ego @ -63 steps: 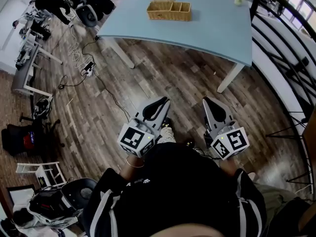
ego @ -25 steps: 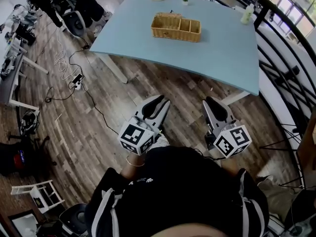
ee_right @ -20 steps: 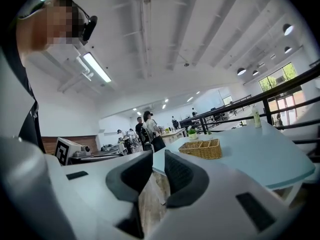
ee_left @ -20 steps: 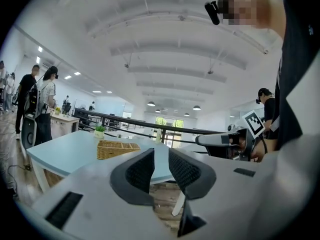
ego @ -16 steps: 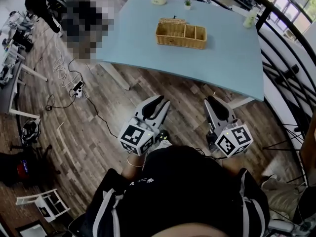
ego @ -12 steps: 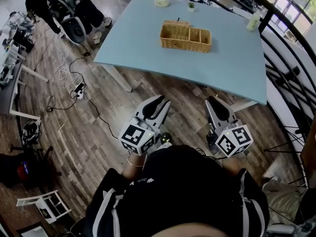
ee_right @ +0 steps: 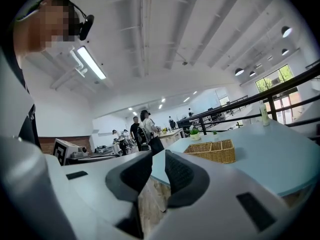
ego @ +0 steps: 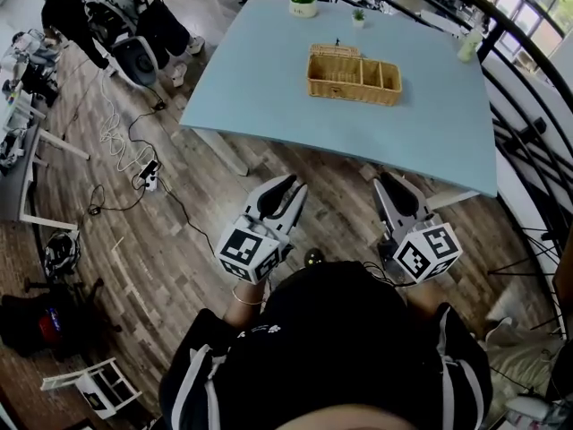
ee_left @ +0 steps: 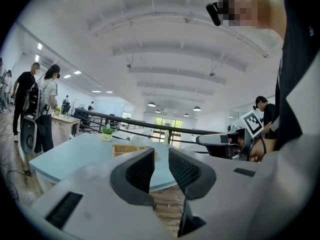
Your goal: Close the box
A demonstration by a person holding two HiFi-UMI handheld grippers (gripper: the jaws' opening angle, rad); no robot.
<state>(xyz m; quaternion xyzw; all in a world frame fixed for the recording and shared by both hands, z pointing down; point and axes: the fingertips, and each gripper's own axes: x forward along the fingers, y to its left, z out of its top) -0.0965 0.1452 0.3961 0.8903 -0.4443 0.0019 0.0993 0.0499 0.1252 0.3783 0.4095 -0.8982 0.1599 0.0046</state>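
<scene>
- Wicker box (ego: 354, 77): stands on the pale blue counter (ego: 260, 79), toward its far side, well apart from both tongs.
- Left tongs (ego: 288, 184): jaws narrowly apart, nothing between them; held above the wood floor (ego: 179, 240).
- Right tongs (ego: 391, 186): jaws narrowly apart, likewise empty.

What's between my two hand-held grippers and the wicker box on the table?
Head view: only wood floor, then bare blue tabletop up to the wicker box.
</scene>
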